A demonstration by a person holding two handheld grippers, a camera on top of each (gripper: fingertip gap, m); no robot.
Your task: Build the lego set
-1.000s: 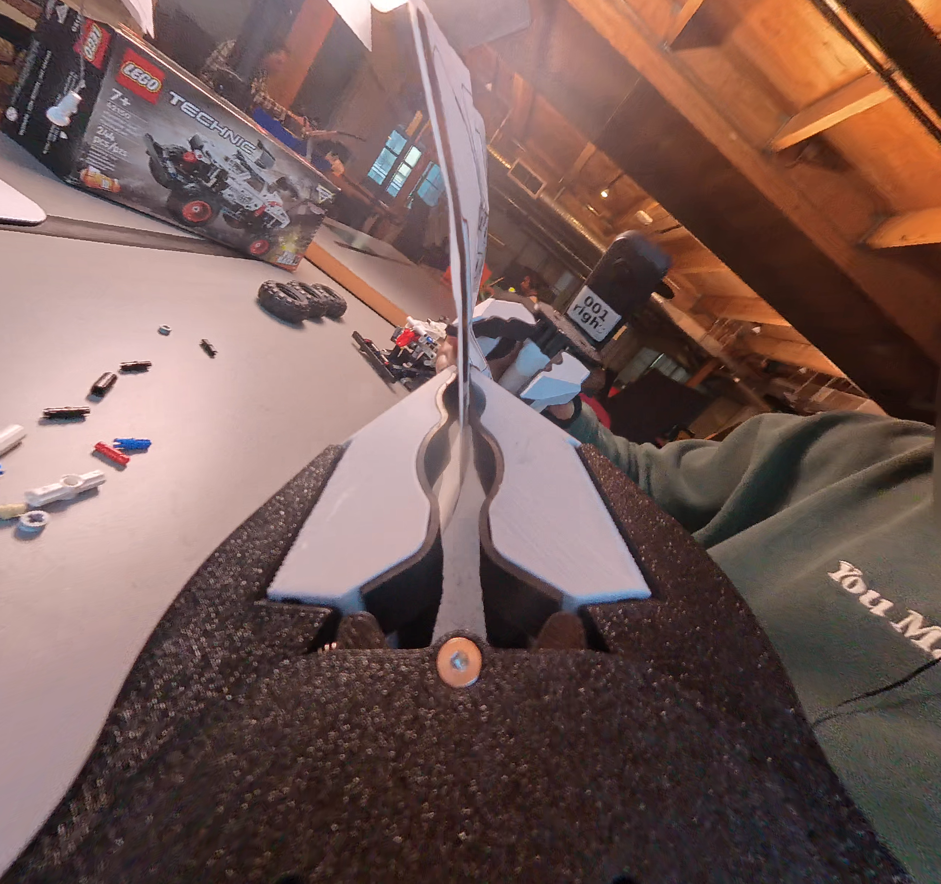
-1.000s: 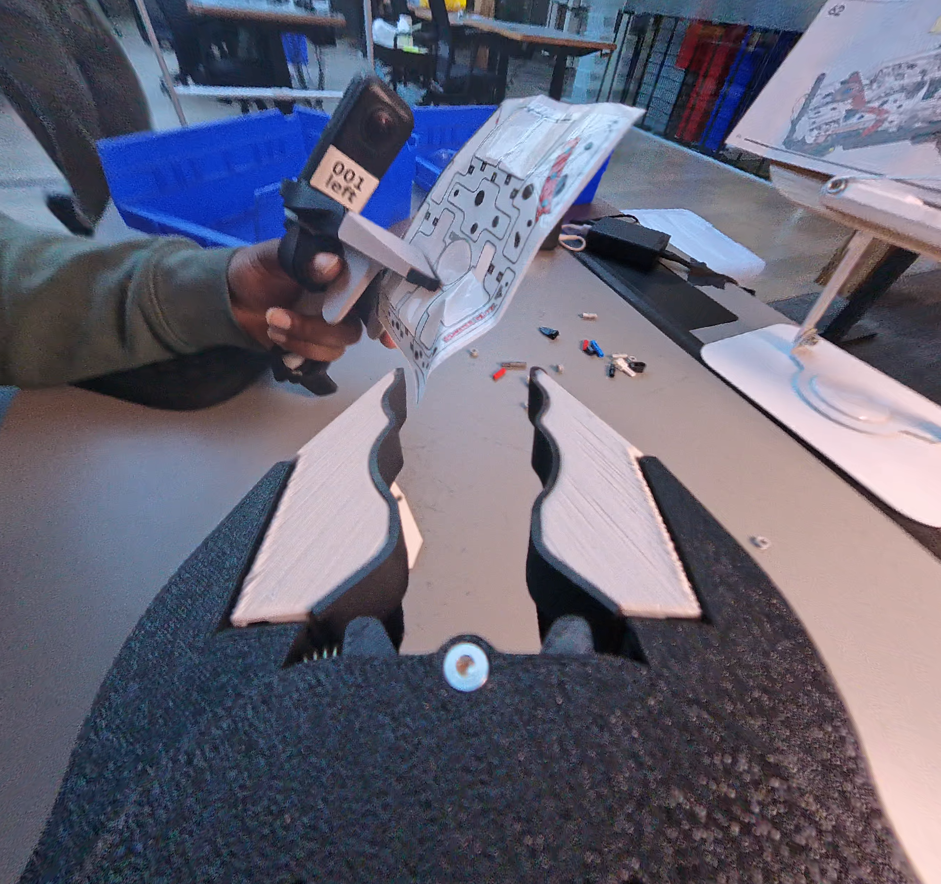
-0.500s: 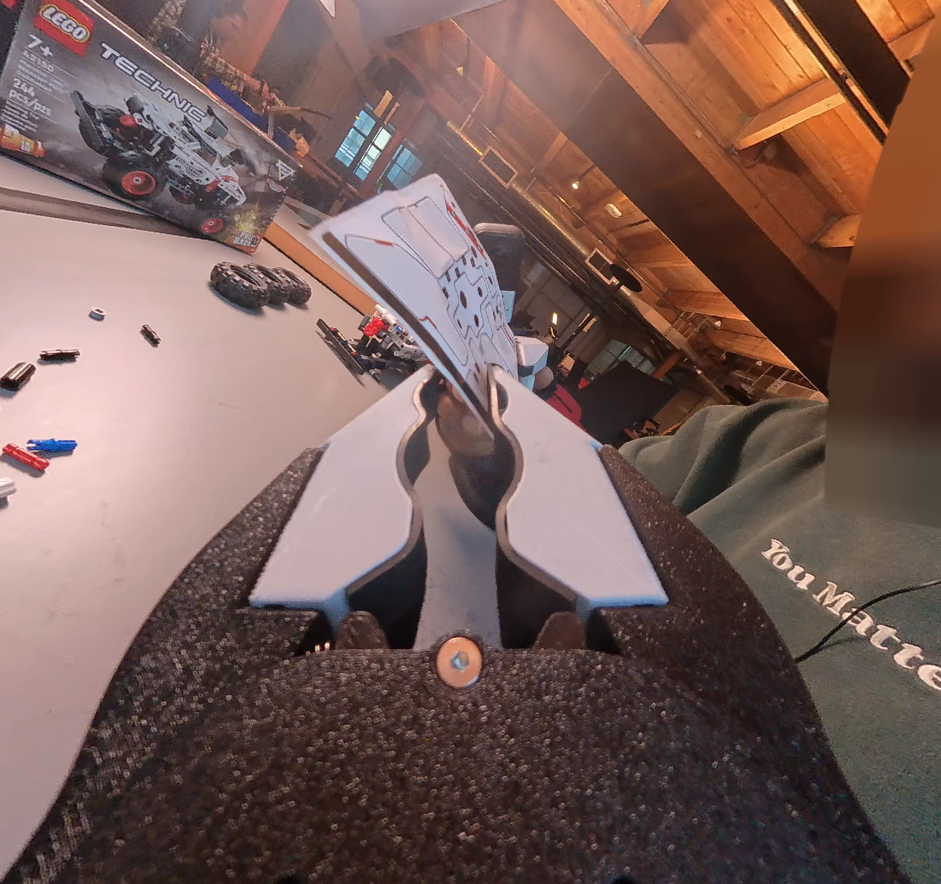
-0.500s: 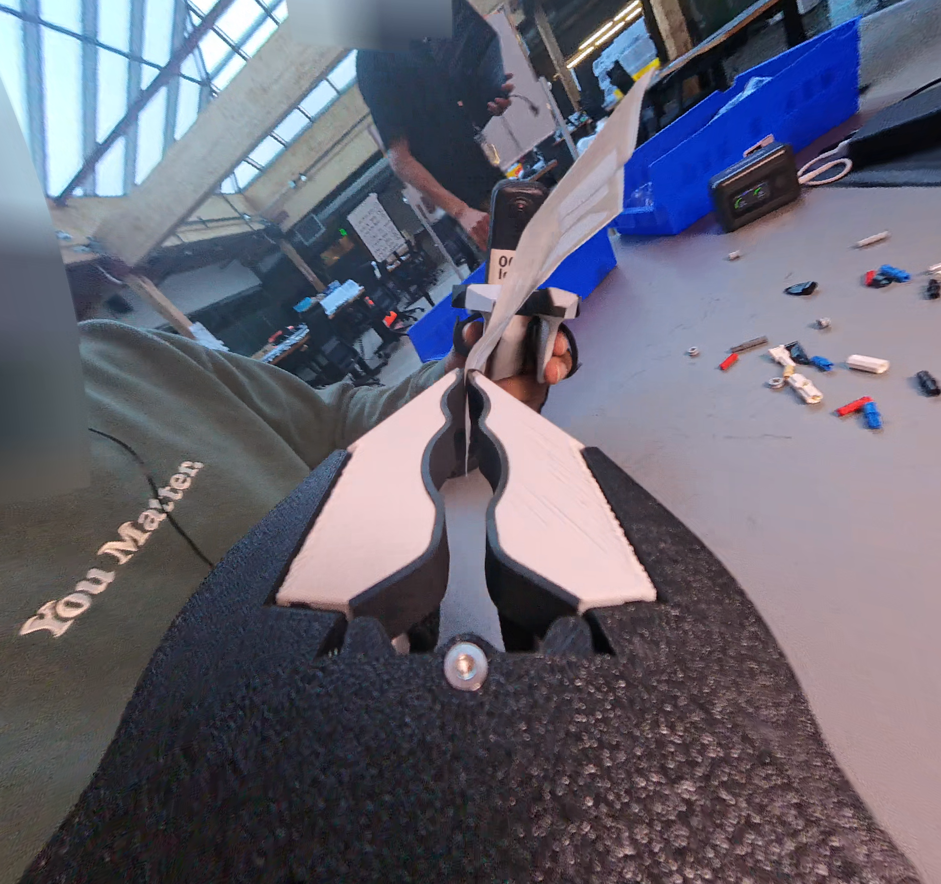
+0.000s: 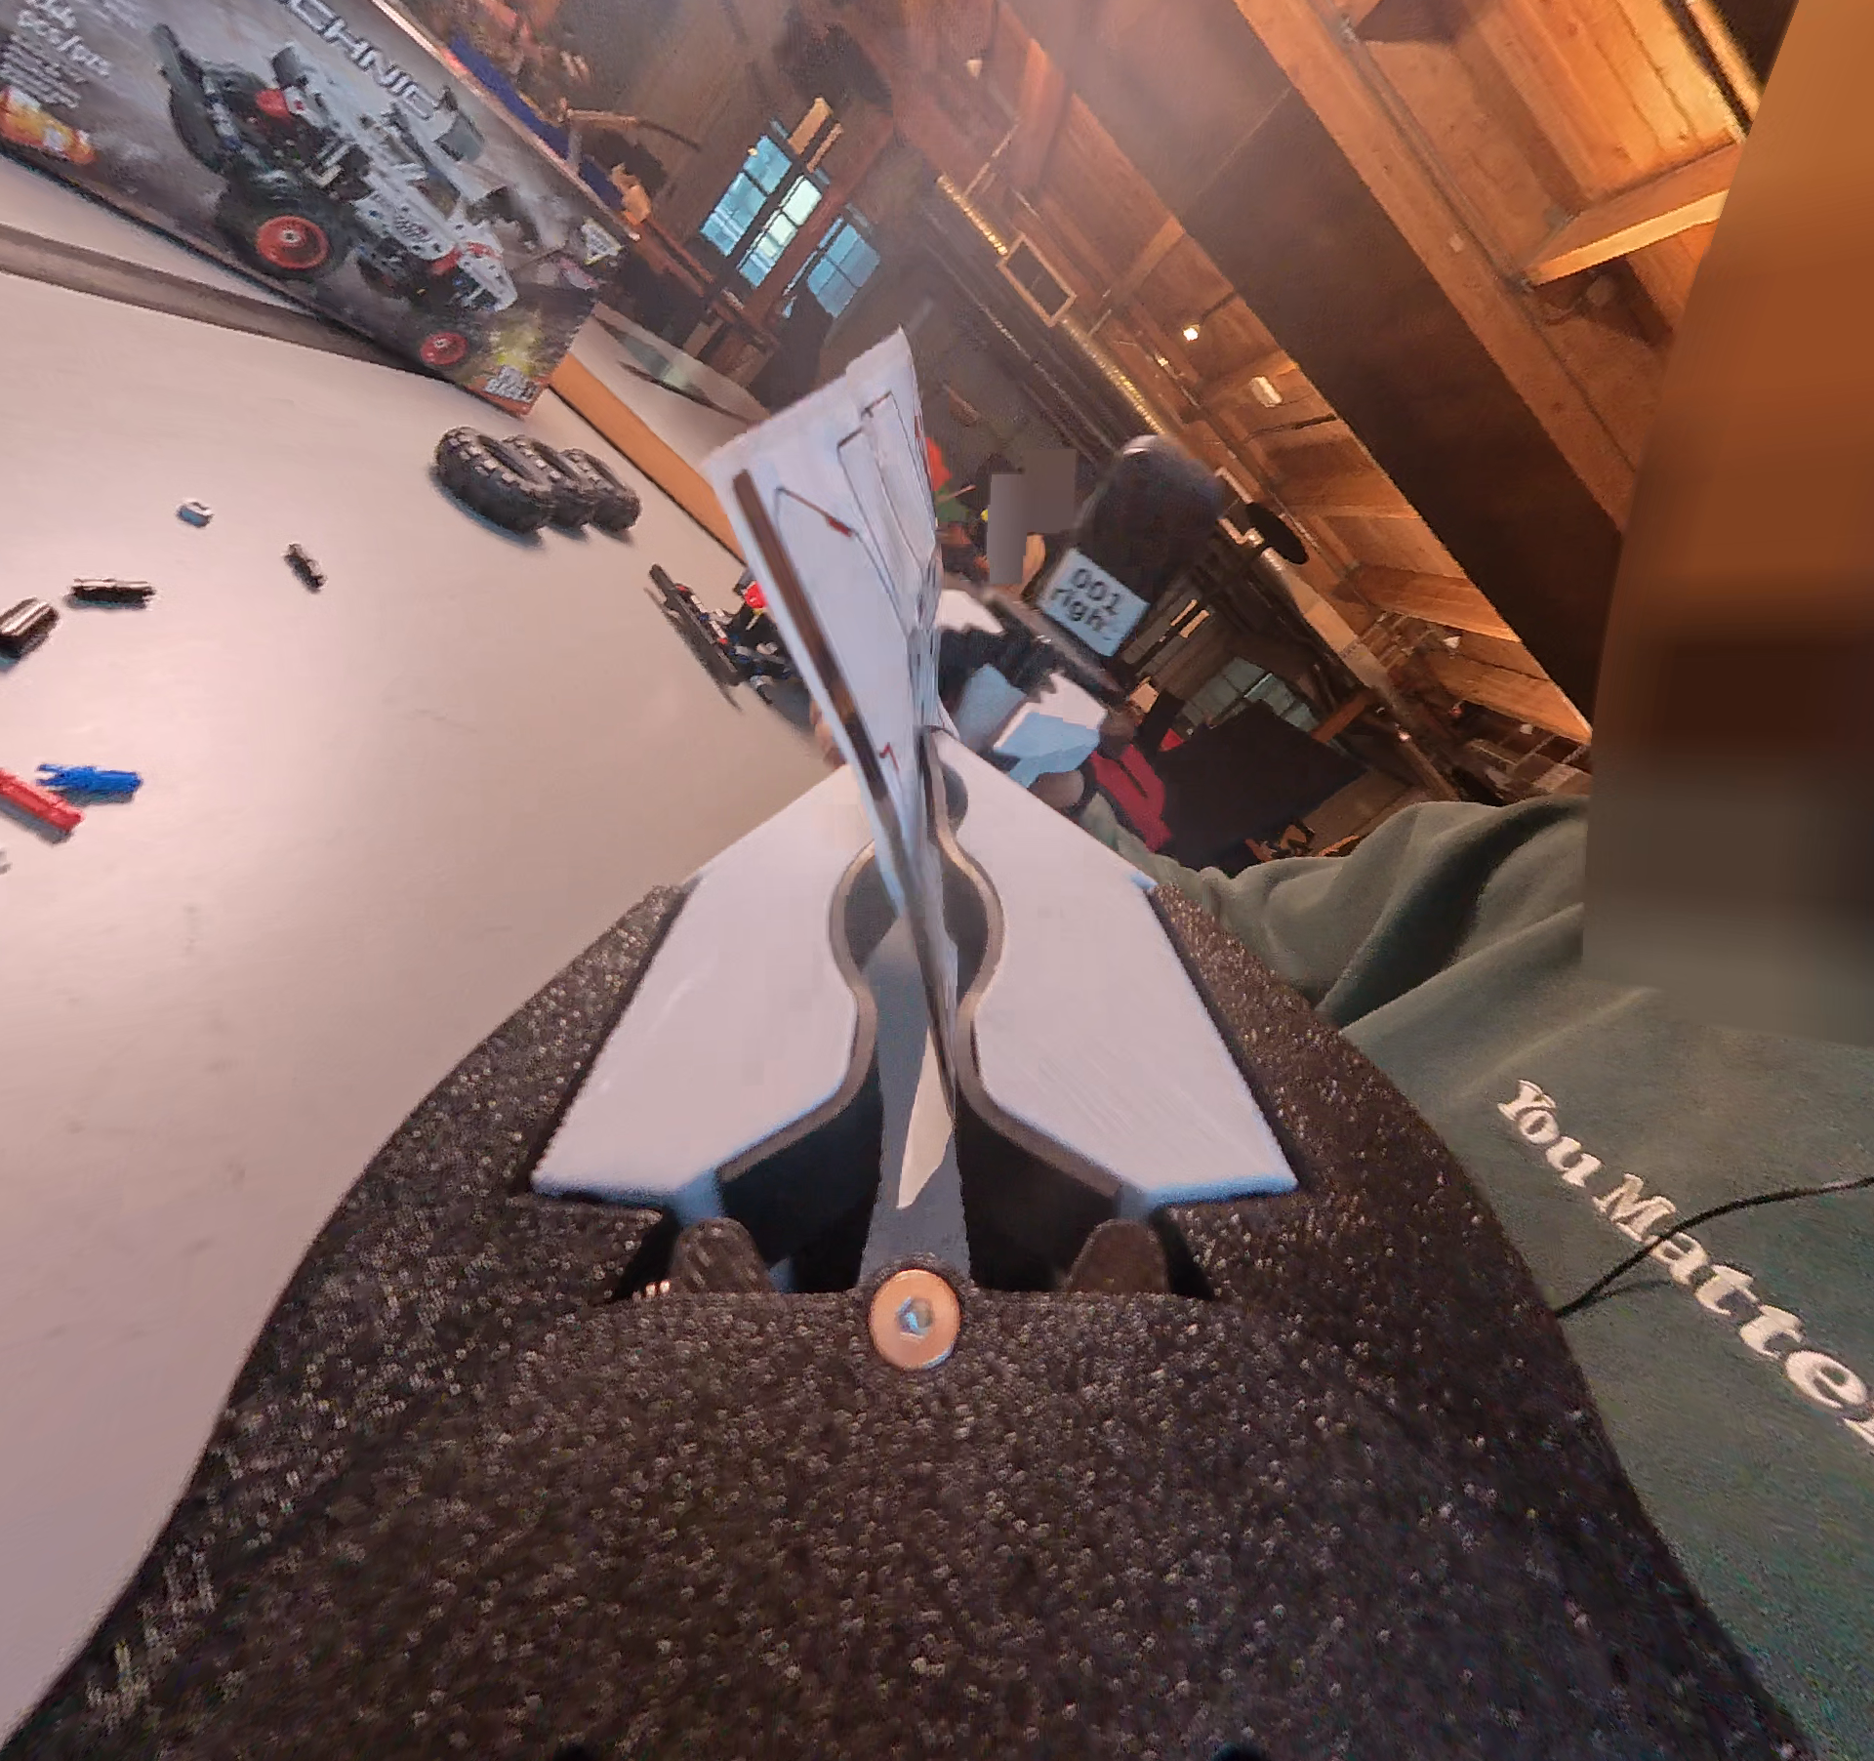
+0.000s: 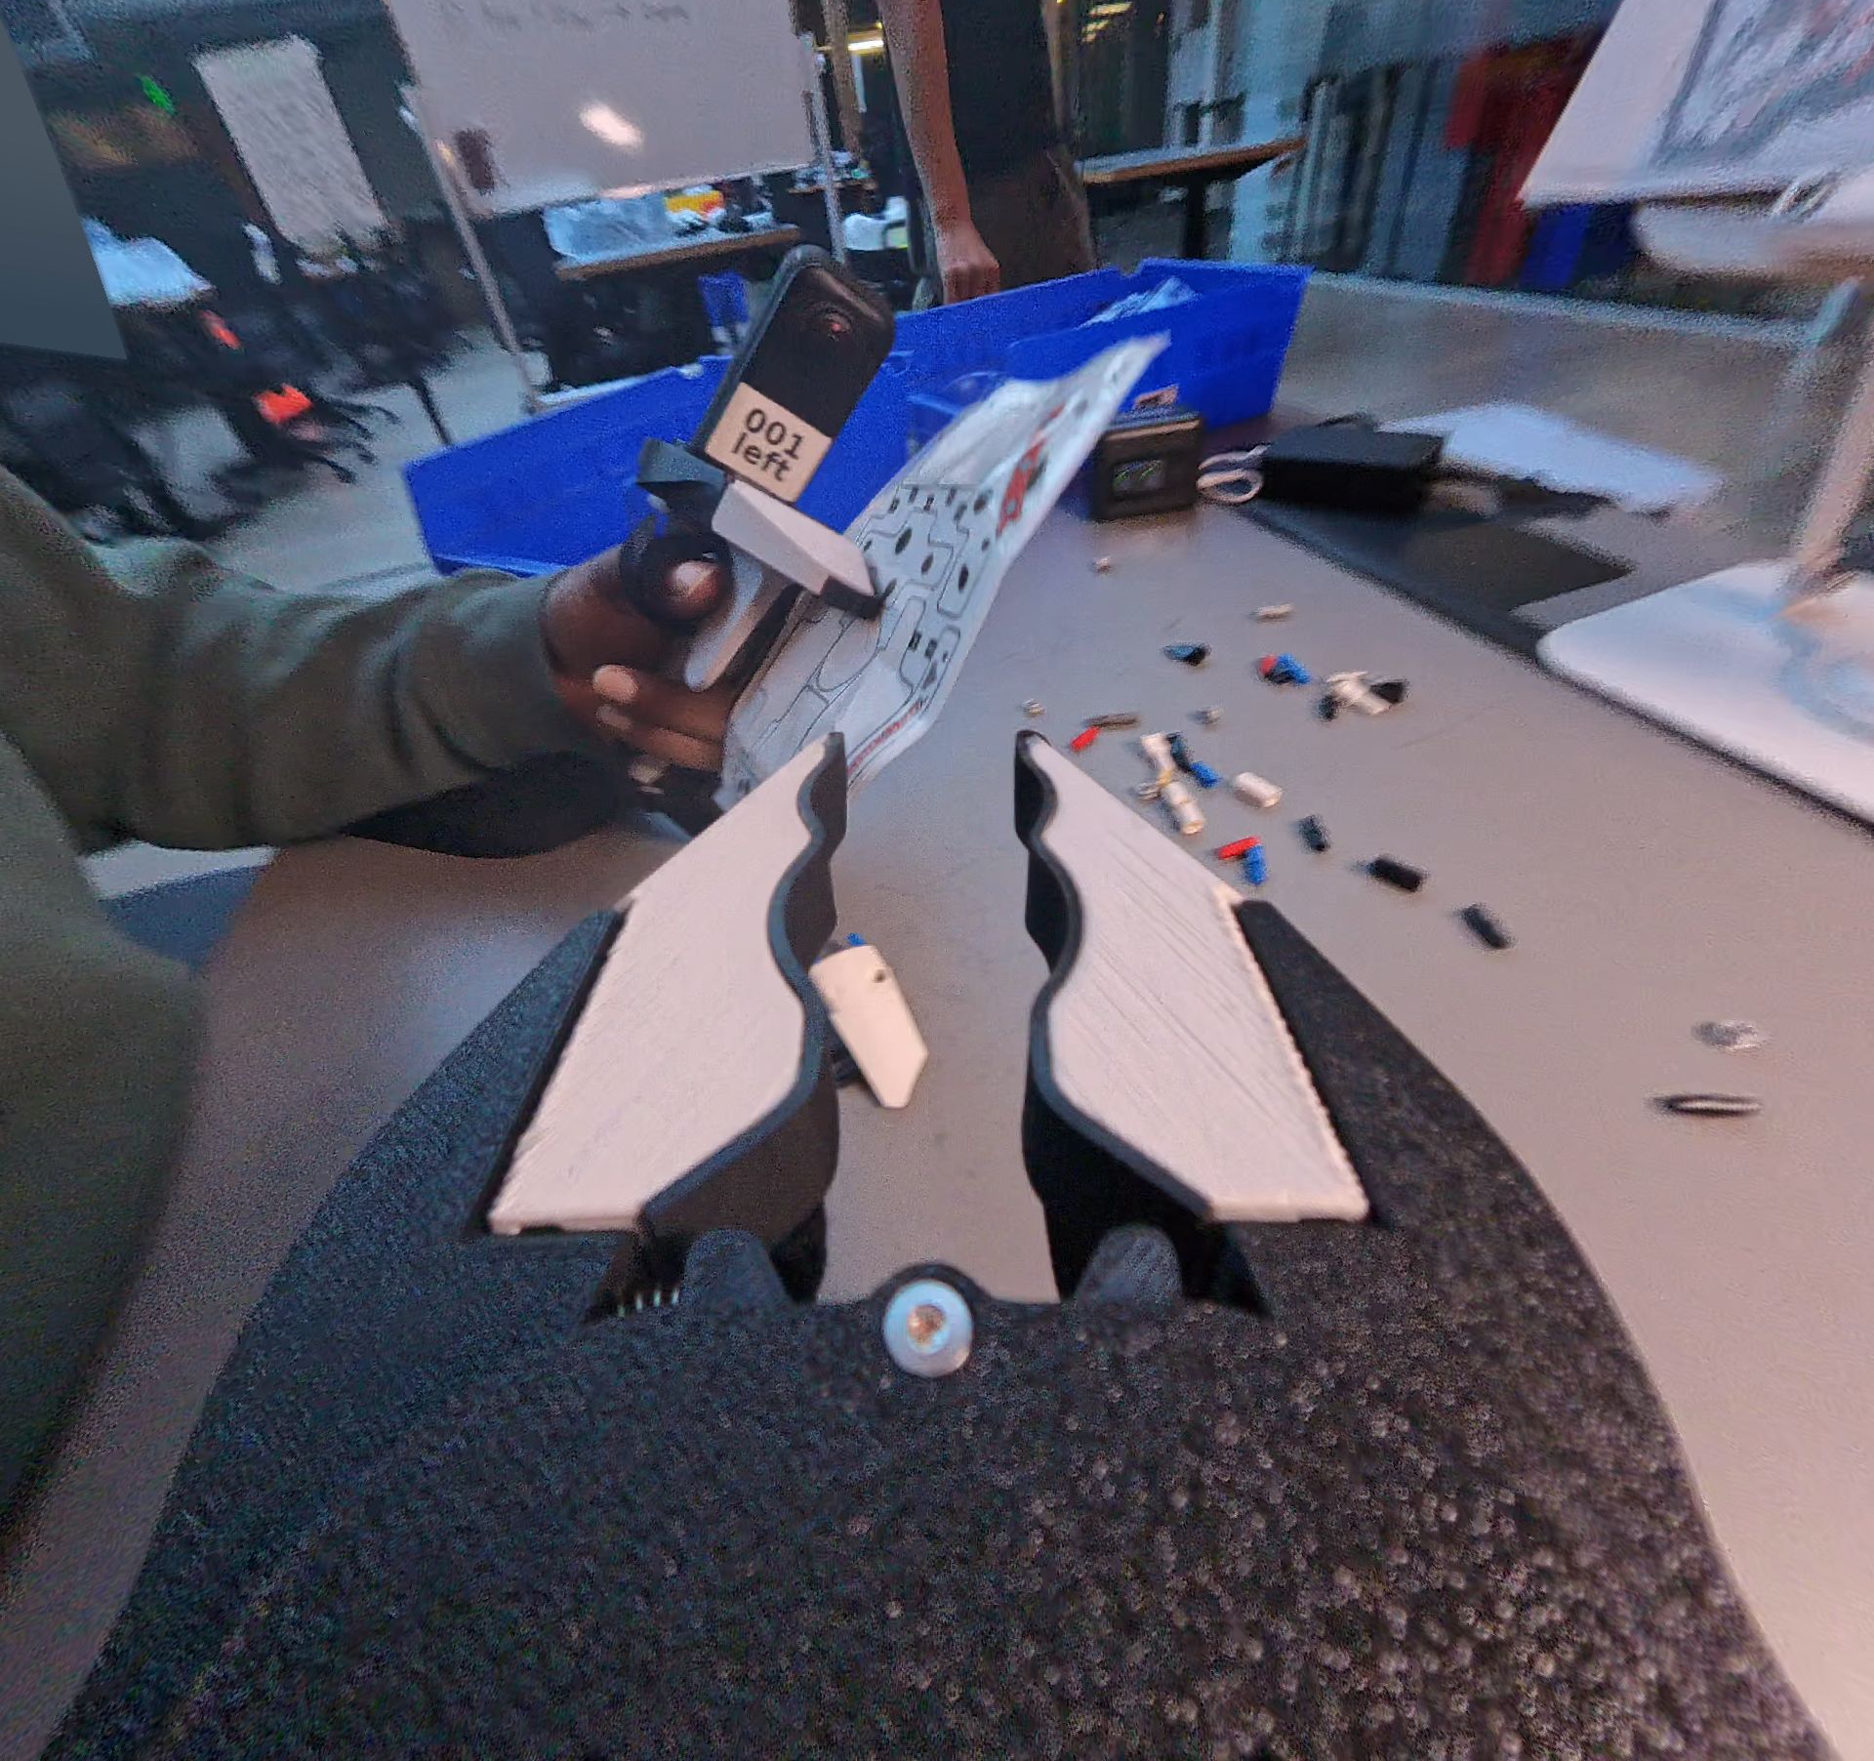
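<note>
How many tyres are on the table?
3 tyres, side by side in a row on the table just below the box; others may be hidden.

Warm orange light on the wooden ceiling (image 5: 1369, 140) in the left wrist view, cold bluish light in the right. Soft glow on the grey table (image 5: 304, 901), faint shadows. Bent, stretched edges from wide lenses. Smeared small parts (image 6: 1318, 800) and fuzzy whiteboard (image 6: 588, 29) from motion blur. Sharp black foam close up, grainy far off.
</note>
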